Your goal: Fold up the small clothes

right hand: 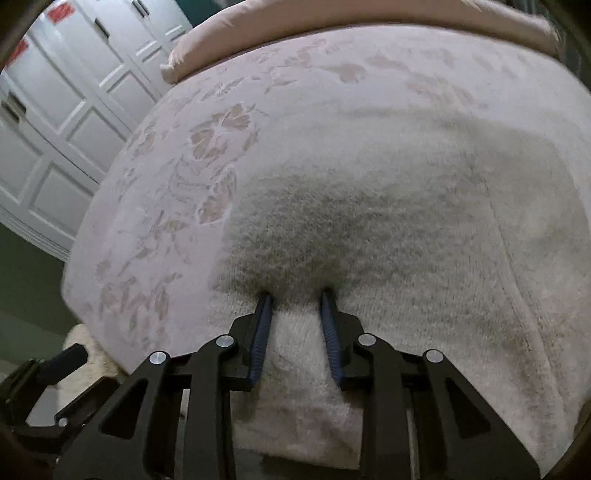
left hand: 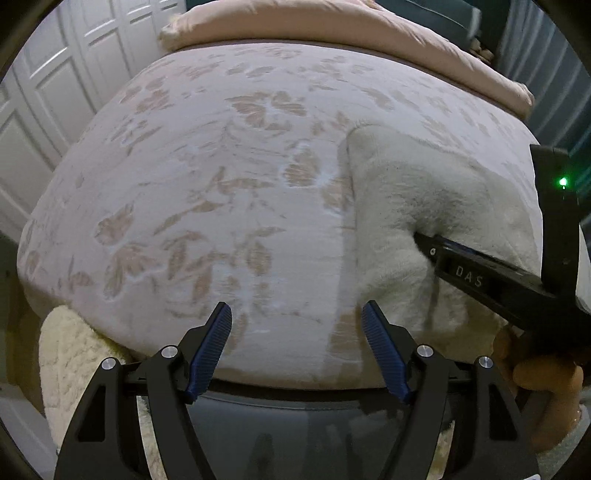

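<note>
On the bed (left hand: 207, 192), toward its right-hand edge as seen from the left wrist view, a fluffy cream garment (left hand: 413, 206) is laid over the pink floral bedspread (right hand: 177, 206). The garment is partly folded, and a raised fold is seen at its left side. A pink folded quilt (left hand: 332, 33) is placed along the far edge of the bed, and white panelled wardrobe doors (left hand: 55, 96) are seen beyond the left edge.

The left claw (left hand: 297, 343) is held above the near edge of the bed, just left of the garment. Its blue-padded fingers (left hand: 210, 347) are set wide apart, and nothing is held between them; only bare bedspread is seen in the gap.

The right claw (right hand: 295, 299) is pointed down into the garment near the near edge of the bed. Its fingertips are sunk into the pile, and a ridge of the fabric is gathered between the two blue pads (right hand: 260, 339), which are drawn close together and pressed against it. The hand (left hand: 543, 373) carrying this claw is visible at the right margin of the left wrist view.

A second cream fleecy item (left hand: 74, 354) is located below the near left corner of the bed, off the mattress.
</note>
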Tool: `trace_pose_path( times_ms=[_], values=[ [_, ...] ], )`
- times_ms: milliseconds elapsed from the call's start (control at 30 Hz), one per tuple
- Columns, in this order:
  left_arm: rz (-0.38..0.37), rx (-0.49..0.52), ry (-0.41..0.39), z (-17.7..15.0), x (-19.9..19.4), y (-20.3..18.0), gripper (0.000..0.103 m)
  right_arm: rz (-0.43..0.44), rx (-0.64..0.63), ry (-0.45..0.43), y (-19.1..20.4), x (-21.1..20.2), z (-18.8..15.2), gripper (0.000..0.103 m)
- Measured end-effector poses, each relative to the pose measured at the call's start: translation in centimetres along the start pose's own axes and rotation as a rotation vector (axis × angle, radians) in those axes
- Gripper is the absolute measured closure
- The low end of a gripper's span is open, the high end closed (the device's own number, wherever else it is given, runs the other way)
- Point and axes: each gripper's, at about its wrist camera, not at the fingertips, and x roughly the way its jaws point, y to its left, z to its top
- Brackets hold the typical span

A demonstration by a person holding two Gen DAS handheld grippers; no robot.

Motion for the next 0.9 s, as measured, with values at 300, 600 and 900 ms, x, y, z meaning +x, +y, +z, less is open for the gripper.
trace_pose_path(
  times_ms=[300, 600, 900],
  values=[
    [-0.091, 0.045, -0.025, 1.2, -0.6, -4.0, 0.032, 0.111, 0.141, -0.128, -5.5, -7.0, -1.0, 0.076],
    [-0.102, 0.125, -0.010, 2.1, 2.4, -9.7, 0.032, -0.002, 0.420, -0.161, -14.8, -12.5, -7.3, 0.055],
    [-0.055, 0.132, 0.003, 2.4, 3.6, -10.7, 0.032, 0.029, 0.300, -0.269, -11.7, -13.3, -5.3, 0.080]
  ],
)
